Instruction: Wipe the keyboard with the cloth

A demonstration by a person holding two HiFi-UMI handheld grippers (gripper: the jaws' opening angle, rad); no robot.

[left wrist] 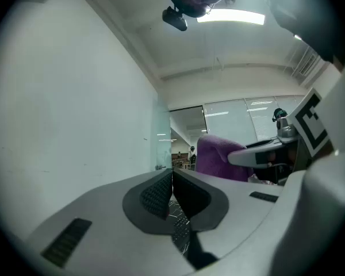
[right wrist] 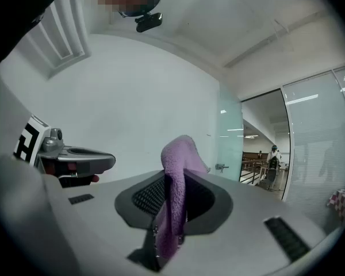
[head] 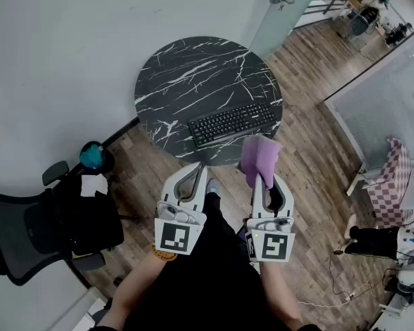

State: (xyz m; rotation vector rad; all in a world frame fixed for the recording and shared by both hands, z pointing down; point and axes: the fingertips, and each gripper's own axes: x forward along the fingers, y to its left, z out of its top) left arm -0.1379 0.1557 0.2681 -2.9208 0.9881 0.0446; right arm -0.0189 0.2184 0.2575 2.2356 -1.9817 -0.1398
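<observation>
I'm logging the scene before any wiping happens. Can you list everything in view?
Round black marble table with white veins: one, black, centre, near the wall.
Black computer keyboard: one, black, on the table's near right part.
Purple fleecy cloth: one, purple, held above the floor, off the table.
Black office chair: one, black, lower left.
Red-and-white checked fabric: one, far right.
Left gripper: one, grey-white, jaws shut, empty.
Right gripper: one, grey-white, jaws shut on the cloth.
</observation>
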